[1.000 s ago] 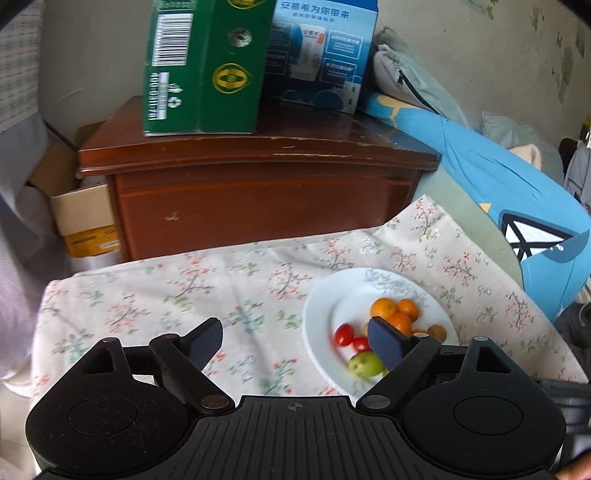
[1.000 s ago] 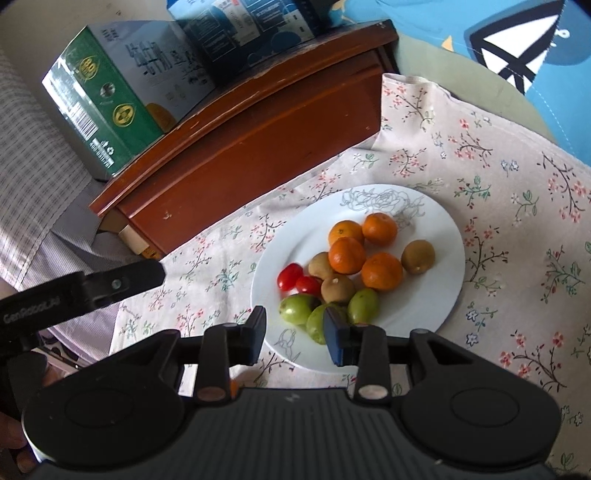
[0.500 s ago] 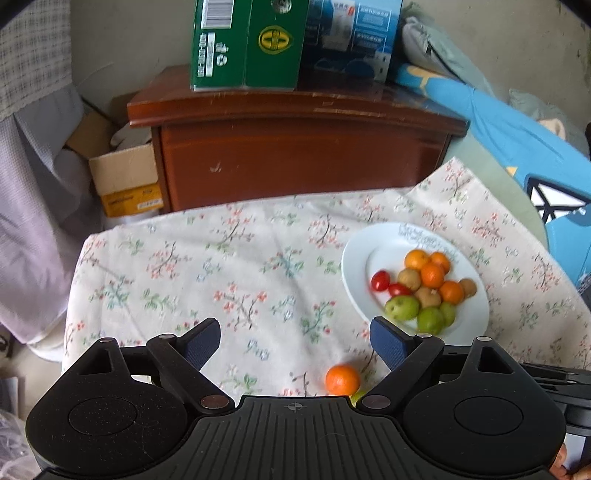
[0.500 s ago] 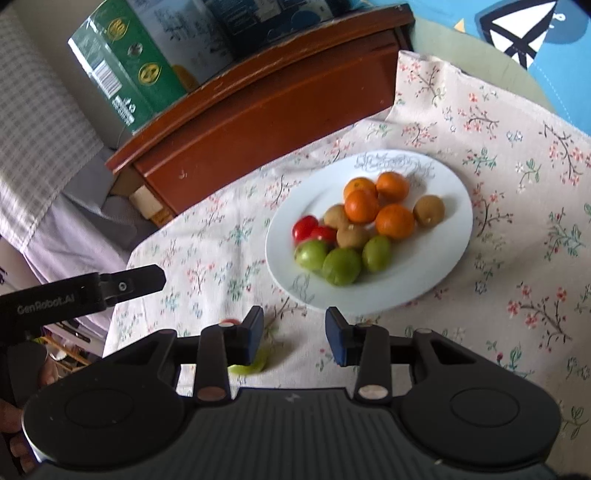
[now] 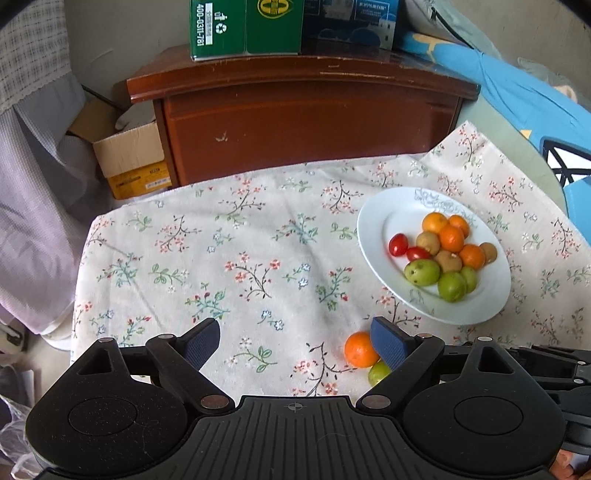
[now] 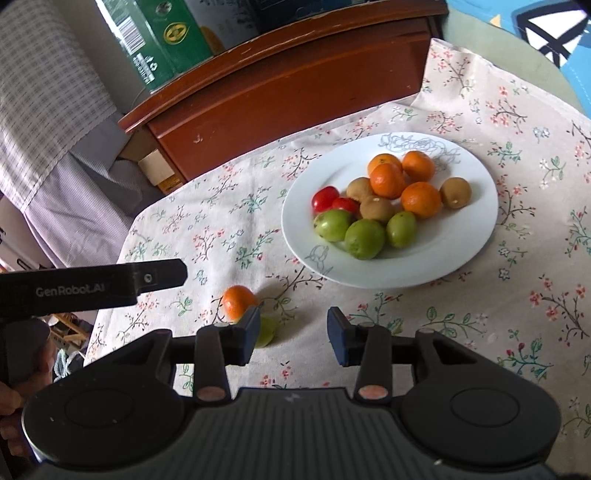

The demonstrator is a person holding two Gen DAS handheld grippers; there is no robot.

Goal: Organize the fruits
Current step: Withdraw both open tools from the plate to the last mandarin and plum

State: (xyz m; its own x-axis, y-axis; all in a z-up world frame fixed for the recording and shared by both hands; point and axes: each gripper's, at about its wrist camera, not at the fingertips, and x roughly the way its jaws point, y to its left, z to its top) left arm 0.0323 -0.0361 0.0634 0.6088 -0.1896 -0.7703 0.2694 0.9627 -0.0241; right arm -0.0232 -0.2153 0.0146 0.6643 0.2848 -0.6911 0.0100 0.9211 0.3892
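A white plate (image 5: 373, 258) (image 6: 299, 243) on the floral cloth holds several oranges, brown kiwis, green fruits and two red tomatoes. A loose orange (image 5: 360, 349) (image 6: 238, 302) and a loose green fruit (image 5: 377, 372) (image 6: 266, 332) lie on the cloth just in front of the plate. My left gripper (image 5: 295, 332) is wide open over bare cloth, and its right finger partly hides the two loose fruits. On my right gripper (image 6: 293, 325) the jaws are opening with nothing between them. Its left finger partly covers the green fruit.
A brown wooden cabinet (image 5: 303, 110) stands behind the table with a green box (image 5: 245, 27) and a blue box (image 5: 351, 18) on top. A cardboard box (image 5: 129, 158) sits on the floor at left. Blue bedding (image 5: 517, 96) lies at right.
Both views have drawn back and tilted down, so the plate now sits farther off. The loose orange and green fruit have come into view. The right jaws stand a little wider.
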